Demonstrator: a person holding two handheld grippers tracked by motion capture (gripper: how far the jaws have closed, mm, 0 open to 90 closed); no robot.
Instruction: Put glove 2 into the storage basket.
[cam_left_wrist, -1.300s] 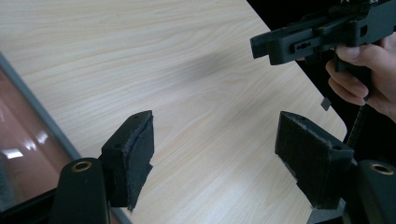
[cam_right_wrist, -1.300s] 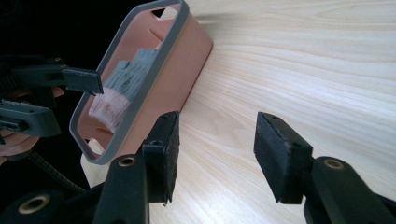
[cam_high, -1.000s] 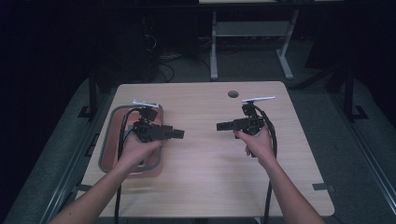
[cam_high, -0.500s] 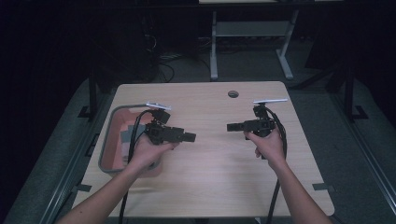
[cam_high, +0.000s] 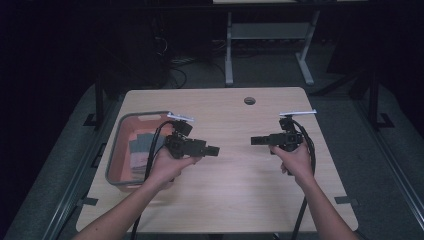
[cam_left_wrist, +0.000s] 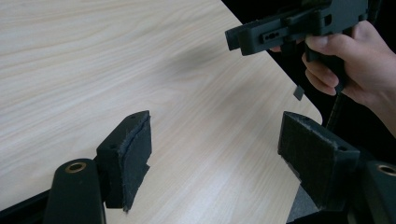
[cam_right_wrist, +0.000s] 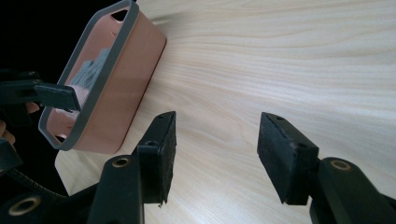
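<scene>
Grey cloths (cam_high: 141, 150) lie folded in the pink bin (cam_high: 116, 150) on the table's (cam_high: 250, 190) left side. They look soft, light and floppy; an edge is best to pinch. The left gripper (cam_high: 214, 150) and right gripper (cam_high: 255, 140) are both spread, holding nothing.

No legible text, label, brand, number or sign appears on any surface — not on the wooden table (cam_high: 235, 185), nor on the orange bin (cam_high: 116, 165) with its grey rim — markings, if present, cannot be resolved.
</scene>
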